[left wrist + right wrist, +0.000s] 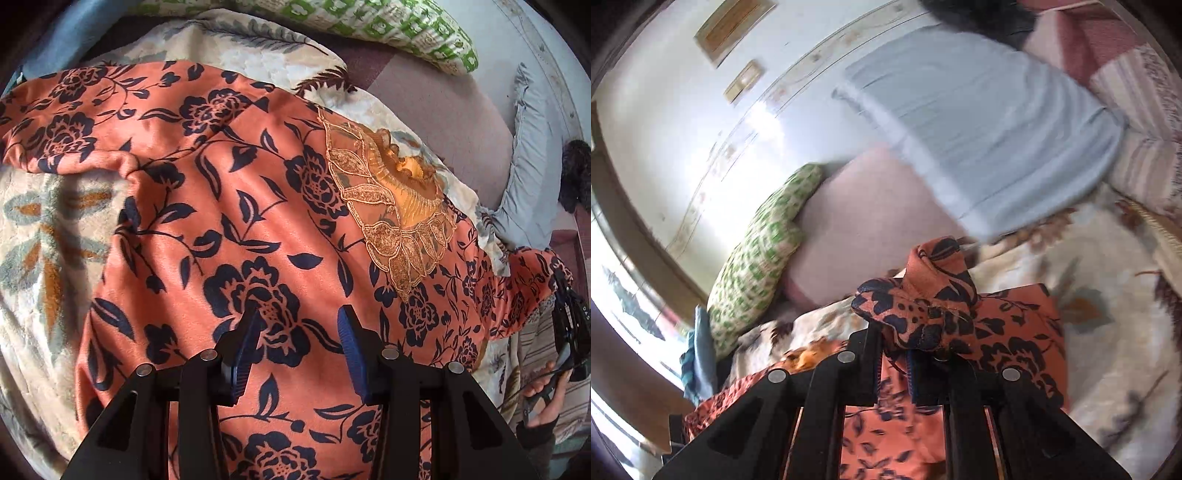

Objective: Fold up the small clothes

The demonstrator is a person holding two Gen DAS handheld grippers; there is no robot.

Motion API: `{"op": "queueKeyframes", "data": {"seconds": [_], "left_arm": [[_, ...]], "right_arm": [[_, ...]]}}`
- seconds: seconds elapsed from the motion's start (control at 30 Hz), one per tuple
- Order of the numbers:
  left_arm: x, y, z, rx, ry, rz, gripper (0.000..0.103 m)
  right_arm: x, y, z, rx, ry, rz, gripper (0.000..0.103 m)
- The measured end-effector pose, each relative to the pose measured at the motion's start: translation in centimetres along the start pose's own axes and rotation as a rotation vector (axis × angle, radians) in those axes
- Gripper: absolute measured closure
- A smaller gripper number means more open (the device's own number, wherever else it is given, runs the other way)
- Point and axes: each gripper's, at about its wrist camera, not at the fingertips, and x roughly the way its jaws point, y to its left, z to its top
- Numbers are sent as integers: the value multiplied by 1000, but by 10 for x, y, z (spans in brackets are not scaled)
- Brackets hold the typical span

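An orange top with a dark navy flower print (pixel 236 221) lies spread on a cream floral blanket (pixel 40 229). Its neckline has gold lace trim (pixel 391 206). My left gripper (pixel 299 321) is open and empty, hovering just above the middle of the top. My right gripper (pixel 912 354) is shut on a bunched sleeve of the top (pixel 938 295) and holds it lifted off the blanket. The right gripper also shows at the right edge of the left wrist view (pixel 569 325), holding the sleeve end (pixel 524 291).
A green and white patterned pillow (pixel 388 26) lies at the back, also in the right wrist view (pixel 757 258). A pale blue pillow (pixel 990 122) and a pink cushion (pixel 871 221) lie behind the top. A dark fuzzy thing (pixel 576 173) sits at the right edge.
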Motion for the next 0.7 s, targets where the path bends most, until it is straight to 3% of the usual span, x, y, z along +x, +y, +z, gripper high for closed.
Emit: {"op": "queueKeyframes", "data": {"seconds": [0.1, 0.27, 0.43, 0.47, 0.53, 0.63, 0.7], "left_arm": [[-24, 23, 1, -39, -21, -18, 59], [-53, 58, 0, -121, -50, -58, 59], [-65, 74, -3, -154, -45, -83, 58], [-65, 75, -4, -158, -39, -88, 58], [-63, 74, -4, -157, -27, -95, 58], [-56, 65, -2, -149, -13, -90, 57], [-48, 56, -1, -136, 2, -98, 55]], "right_arm": [[43, 68, -29, -68, 76, 63, 93], [112, 163, -98, -173, 221, 73, 88], [164, 241, -191, -295, 474, 65, 77], [167, 253, -208, -335, 511, 64, 74], [167, 269, -232, -393, 576, 77, 57], [143, 271, -235, -425, 548, 100, 55], [118, 254, -220, -365, 503, 127, 50]]}}
